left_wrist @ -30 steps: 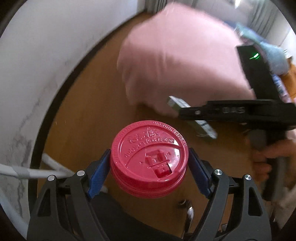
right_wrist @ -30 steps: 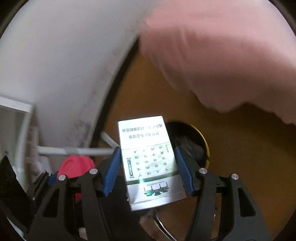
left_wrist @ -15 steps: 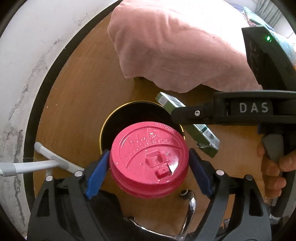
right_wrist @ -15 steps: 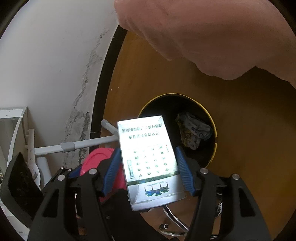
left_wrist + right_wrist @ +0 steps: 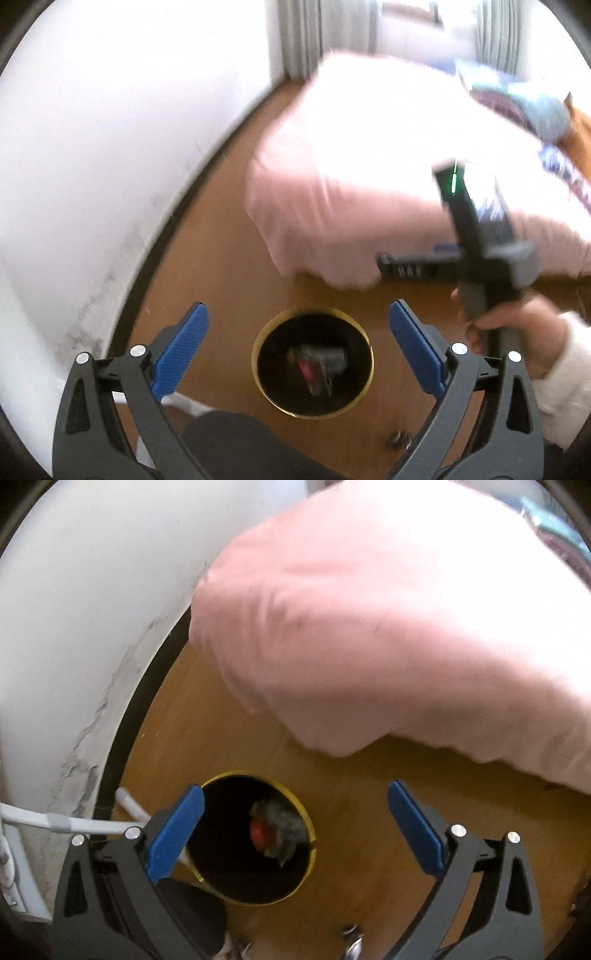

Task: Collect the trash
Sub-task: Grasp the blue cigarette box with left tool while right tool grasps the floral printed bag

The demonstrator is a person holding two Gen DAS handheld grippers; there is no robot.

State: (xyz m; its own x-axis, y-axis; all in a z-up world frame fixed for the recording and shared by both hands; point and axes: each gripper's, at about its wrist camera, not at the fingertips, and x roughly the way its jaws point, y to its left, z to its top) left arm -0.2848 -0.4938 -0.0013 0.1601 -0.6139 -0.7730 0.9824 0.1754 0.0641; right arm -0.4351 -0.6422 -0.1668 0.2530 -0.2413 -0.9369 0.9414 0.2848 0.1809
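The left gripper hung above the gold-rimmed bin with its blue pads spread wide and nothing between them, while the right gripper hovered just right of the bin, jaws equally apart and empty, its handle gripped by the person's hand near the pink blanket. Half a second earlier the left had clamped a red lid and the right a printed box; both had since let go, and the red lid lay inside the bin among blurred trash on the wooden floor.

Red lid, crumpled trash inside bin
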